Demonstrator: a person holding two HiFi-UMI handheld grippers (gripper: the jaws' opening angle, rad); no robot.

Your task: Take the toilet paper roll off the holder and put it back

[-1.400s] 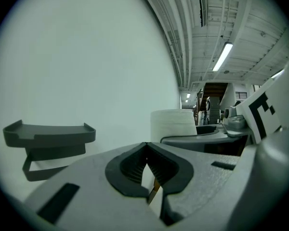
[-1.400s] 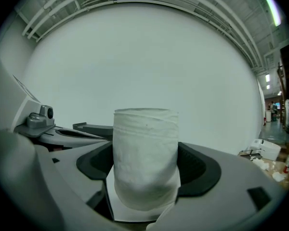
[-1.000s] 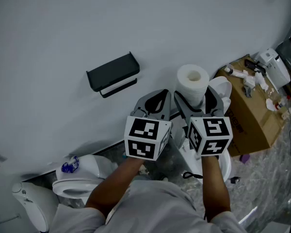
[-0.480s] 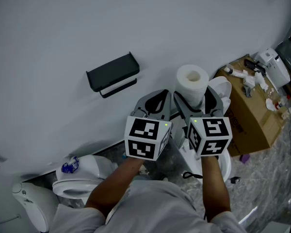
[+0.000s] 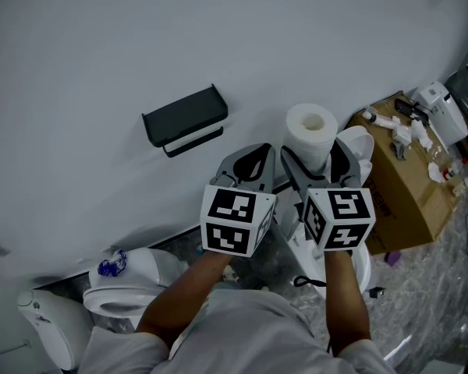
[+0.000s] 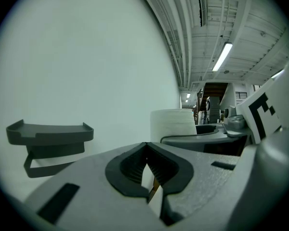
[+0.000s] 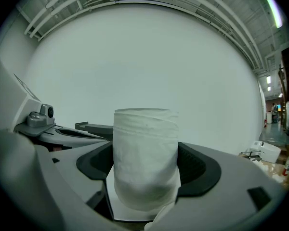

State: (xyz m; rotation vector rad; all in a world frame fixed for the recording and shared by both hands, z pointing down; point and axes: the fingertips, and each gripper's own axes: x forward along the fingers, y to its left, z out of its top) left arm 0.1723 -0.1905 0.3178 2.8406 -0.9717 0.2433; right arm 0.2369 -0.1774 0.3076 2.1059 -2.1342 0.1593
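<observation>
A white toilet paper roll (image 5: 310, 135) stands upright between the jaws of my right gripper (image 5: 315, 160), which is shut on it; in the right gripper view the roll (image 7: 145, 158) fills the middle between both dark pads. My left gripper (image 5: 249, 166) is close beside it on the left, jaws shut with nothing between them (image 6: 148, 174). The black wall holder (image 5: 186, 120), a shelf with a bar beneath, hangs on the white wall up and to the left of both grippers. In the left gripper view the holder (image 6: 50, 139) is at the left and the roll (image 6: 173, 125) at the right.
A white toilet (image 5: 113, 287) stands at the lower left. A cardboard box (image 5: 405, 181) with small items on top is at the right, next to a white fixture (image 5: 359, 150) behind the right gripper. A dark stone floor (image 5: 437, 287) shows at the lower right.
Almost nothing differs; the view has shifted by a few pixels, and both grippers with the roll stay where they were.
</observation>
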